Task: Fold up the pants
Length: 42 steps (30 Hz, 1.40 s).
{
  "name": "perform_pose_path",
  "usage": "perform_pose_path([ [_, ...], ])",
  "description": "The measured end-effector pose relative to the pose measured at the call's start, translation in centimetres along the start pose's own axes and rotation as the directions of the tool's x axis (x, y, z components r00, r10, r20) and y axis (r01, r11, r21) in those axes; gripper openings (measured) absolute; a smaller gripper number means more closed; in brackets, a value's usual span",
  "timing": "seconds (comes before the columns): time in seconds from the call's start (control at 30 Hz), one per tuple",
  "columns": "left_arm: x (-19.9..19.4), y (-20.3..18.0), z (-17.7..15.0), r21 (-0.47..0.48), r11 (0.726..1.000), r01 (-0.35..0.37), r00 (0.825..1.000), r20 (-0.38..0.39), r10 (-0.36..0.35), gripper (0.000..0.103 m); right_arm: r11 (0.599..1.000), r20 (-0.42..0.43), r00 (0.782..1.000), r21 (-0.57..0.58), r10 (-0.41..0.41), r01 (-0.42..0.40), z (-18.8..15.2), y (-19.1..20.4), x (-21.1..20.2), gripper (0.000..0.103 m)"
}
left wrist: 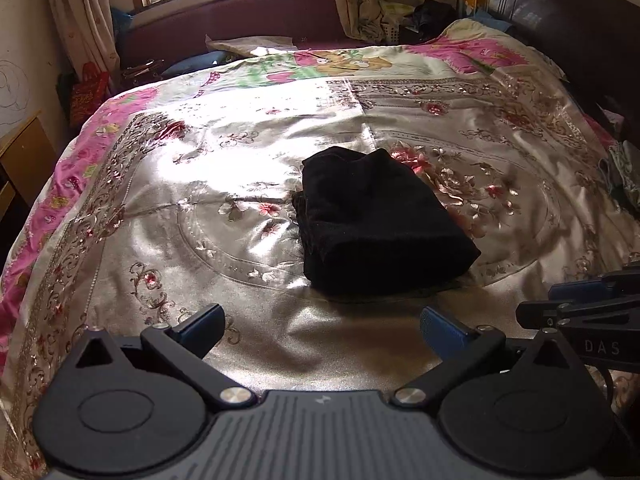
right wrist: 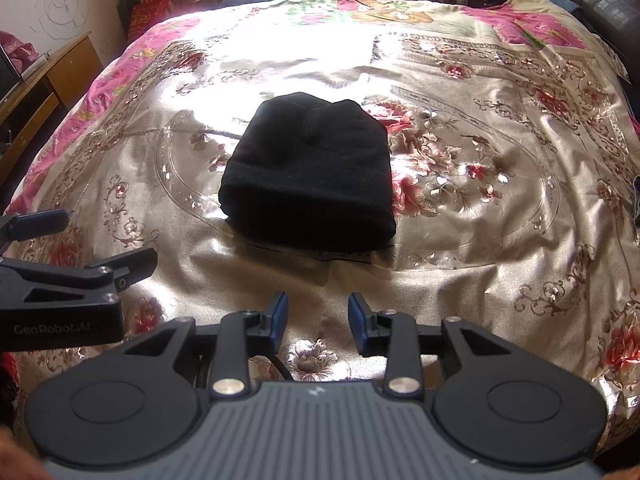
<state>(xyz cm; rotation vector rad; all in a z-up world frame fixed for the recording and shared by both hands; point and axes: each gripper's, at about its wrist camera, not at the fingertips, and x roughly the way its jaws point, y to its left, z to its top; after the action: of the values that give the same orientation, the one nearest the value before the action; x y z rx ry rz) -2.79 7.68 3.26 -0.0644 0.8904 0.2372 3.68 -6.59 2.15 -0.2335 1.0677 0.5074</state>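
Note:
The black pants [left wrist: 376, 224] lie folded into a compact bundle in the middle of the bed; they also show in the right wrist view [right wrist: 310, 178]. My left gripper [left wrist: 322, 326] is open wide and empty, a little in front of the bundle above the bedspread. My right gripper [right wrist: 318, 320] is open with a narrower gap, empty, in front of the bundle. The right gripper shows at the right edge of the left wrist view [left wrist: 580, 304]. The left gripper shows at the left edge of the right wrist view [right wrist: 72, 248].
A shiny floral bedspread [left wrist: 200, 184] covers the bed. A dark headboard [left wrist: 560, 20] stands at the right. A window seat [left wrist: 240, 20] with curtains and clutter lies beyond the bed. A wooden cabinet [right wrist: 44, 80] stands at the left.

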Motion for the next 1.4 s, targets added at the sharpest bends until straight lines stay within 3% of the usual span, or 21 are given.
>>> perform_pose_path([
  [1.4,0.2,-0.7,-0.9,0.035,0.999,0.035,0.999,-0.036,-0.033,0.103,1.0,-0.058,0.998,-0.028,-0.002,0.0,-1.6,0.4,0.6,0.043],
])
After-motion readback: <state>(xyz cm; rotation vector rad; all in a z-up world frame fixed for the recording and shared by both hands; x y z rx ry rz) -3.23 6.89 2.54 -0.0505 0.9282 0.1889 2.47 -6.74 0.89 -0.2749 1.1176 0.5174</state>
